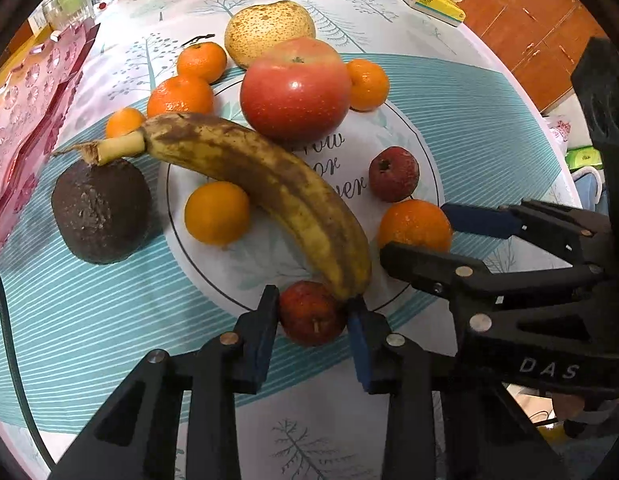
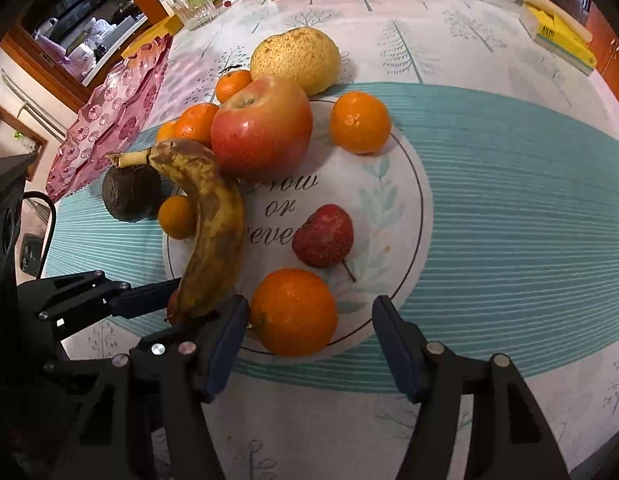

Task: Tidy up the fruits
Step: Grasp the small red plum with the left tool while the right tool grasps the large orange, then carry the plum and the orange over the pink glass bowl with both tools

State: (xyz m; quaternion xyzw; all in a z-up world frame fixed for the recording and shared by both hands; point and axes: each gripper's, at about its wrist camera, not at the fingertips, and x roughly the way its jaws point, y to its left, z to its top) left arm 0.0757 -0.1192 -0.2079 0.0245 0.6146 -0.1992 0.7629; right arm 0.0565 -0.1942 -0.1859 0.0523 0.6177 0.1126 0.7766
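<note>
Several fruits lie on a white printed circle [image 1: 409, 132] of the tablecloth. My left gripper [image 1: 312, 300] is shut on a small red fruit [image 1: 309, 316] at the near rim, right under the tip of a brown-spotted banana [image 1: 261, 184]. My right gripper [image 2: 309, 304] is open around an orange [image 2: 293, 312]; its left pad is close to the peel and a gap shows on the right. The left wrist view shows the same orange [image 1: 415, 224] between the right fingers. A second small red fruit [image 2: 323, 236] lies just beyond it.
A big red apple [image 1: 295, 88], a speckled yellow pear [image 1: 269, 30], several mandarins and a dark brown round fruit [image 1: 101, 210] crowd the far and left side. A pink patterned tray [image 2: 109, 120] stands at the left. A yellow box [image 2: 557, 36] and a glass [image 2: 193, 8] are at the back.
</note>
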